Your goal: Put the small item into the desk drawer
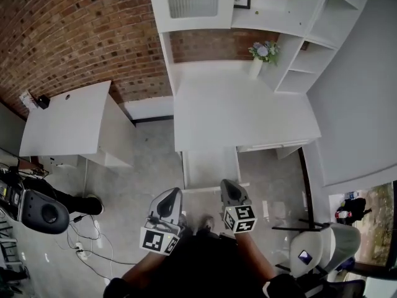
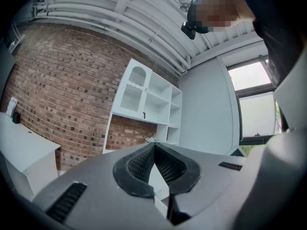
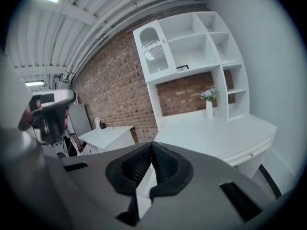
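Observation:
The white desk [image 1: 248, 113] stands ahead under white shelving. From its front edge a white drawer [image 1: 211, 166] sticks out towards me, and I cannot see inside it. No small item shows in any view. My left gripper [image 1: 172, 192] [image 2: 154, 145] is held low in front of the person's body. Its jaws are shut with nothing between them. My right gripper [image 1: 228, 184] [image 3: 152, 143] is beside it, just short of the drawer's near edge. It is also shut and empty. In the right gripper view the desk top [image 3: 225, 135] lies ahead and to the right.
A second white desk [image 1: 68, 120] stands at the left against the brick wall [image 1: 74, 30]. A vase of flowers [image 1: 263, 51] sits at the back of the main desk. A black chair [image 1: 40, 211], floor cables [image 1: 87, 247] and a pale chair [image 1: 322, 244] flank me.

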Demonstrator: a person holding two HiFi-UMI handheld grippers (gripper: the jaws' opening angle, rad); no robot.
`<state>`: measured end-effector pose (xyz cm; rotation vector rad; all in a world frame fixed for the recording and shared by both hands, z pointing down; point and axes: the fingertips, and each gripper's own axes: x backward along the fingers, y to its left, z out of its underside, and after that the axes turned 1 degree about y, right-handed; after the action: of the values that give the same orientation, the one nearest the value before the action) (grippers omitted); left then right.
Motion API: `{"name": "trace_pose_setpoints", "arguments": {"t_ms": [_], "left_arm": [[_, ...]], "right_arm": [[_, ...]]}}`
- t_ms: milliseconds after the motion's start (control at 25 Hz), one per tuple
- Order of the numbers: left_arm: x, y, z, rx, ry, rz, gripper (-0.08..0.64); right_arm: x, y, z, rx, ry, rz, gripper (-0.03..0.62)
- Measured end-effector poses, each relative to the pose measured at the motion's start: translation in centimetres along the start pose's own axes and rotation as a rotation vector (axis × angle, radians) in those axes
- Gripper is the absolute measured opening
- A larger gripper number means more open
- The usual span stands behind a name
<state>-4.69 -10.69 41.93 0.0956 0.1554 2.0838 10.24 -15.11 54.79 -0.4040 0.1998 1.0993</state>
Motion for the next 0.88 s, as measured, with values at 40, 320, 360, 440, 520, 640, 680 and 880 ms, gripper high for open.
{"name": "trace_pose_setpoints", "arguments": {"t_ms": [40,320,360,440,520,640,680,880], "left_arm": [[0.3,0.2,-0.2,-0.002,-0.002,0.002,0.023],[2.4,1.5,-0.7,0.007,-0.003,0.005,0.023],[2.5,1.8,-0.6,0.011,-0.003,0.005,0.023],[2.6,2.2,-0.1,0.025,-0.002,0.008,0.023],[2.9,2.2,0.4,0.036,0.003,0.015,0.023],[3.1,2.1,0.6,0.041,0.006,0.024,0.023],[3.1,2.1,0.5,0.040,0.005,0.026,0.023],[3.4,2.4,0.8,0.046,0.005,0.034,0.023]], "right_arm": [[0.9,0.6,-0.7,-0.006,-0.022,0.002,0.014],[6.1,5.8,-4.4,0.030,-0.125,0.002,0.014],[6.3,6.4,-4.7,0.042,-0.135,-0.002,0.014],[6.5,7.4,-5.0,0.062,-0.145,-0.009,0.014],[6.8,8.2,-4.8,0.073,-0.143,-0.011,0.014],[7.0,8.8,-4.9,0.081,-0.156,-0.012,0.014],[7.0,8.9,-5.0,0.077,-0.163,-0.015,0.014],[7.0,9.4,-5.0,0.079,-0.176,-0.027,0.014]]}}
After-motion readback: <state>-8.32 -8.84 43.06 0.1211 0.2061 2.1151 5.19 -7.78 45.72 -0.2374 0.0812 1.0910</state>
